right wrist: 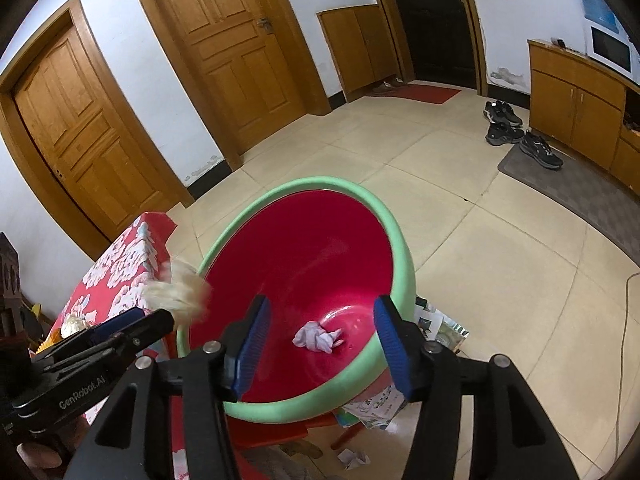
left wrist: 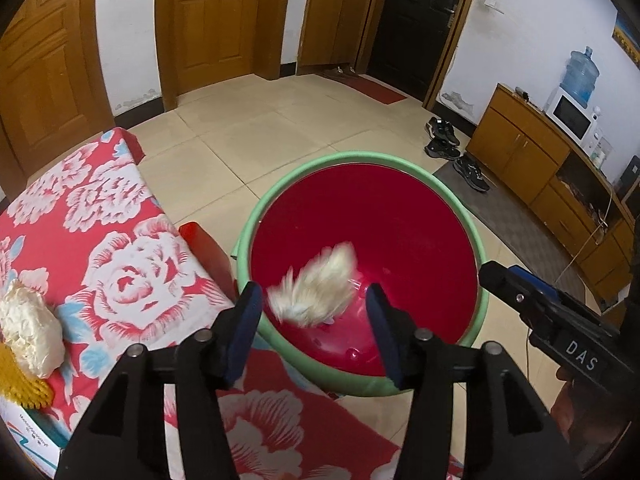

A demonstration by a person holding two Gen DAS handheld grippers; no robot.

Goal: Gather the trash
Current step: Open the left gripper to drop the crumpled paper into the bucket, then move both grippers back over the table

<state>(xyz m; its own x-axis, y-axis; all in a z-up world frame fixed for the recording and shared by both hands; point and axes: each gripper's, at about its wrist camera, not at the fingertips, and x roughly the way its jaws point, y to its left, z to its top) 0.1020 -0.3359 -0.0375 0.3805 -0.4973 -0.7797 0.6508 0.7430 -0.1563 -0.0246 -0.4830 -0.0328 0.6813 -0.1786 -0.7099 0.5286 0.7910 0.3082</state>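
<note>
Left wrist view, left to right: a crumpled cream paper wad (left wrist: 30, 330) lies at the lower left edge on the red floral tablecloth (left wrist: 132, 256), touching a yellow bristly object (left wrist: 24, 384) below it. At lower centre the left gripper (left wrist: 314, 320) is spread wide, its blue-padded fingers (left wrist: 246, 320) holding nothing. Between them, motion-blurred, a whitish crumpled tissue (left wrist: 314, 294) shows against the red interior of a green-rimmed basin (left wrist: 276, 190). The right gripper (left wrist: 504, 276) enters from the right edge.

Right wrist view: the same tissue (right wrist: 180, 290) blurs at centre left, over the basin rim beside the tablecloth. The right gripper (right wrist: 320, 334) is also spread and empty. A pale lilac crumpled wad (right wrist: 318, 338) rests on the basin floor. Printed papers (right wrist: 436, 324) lie at lower right.
</note>
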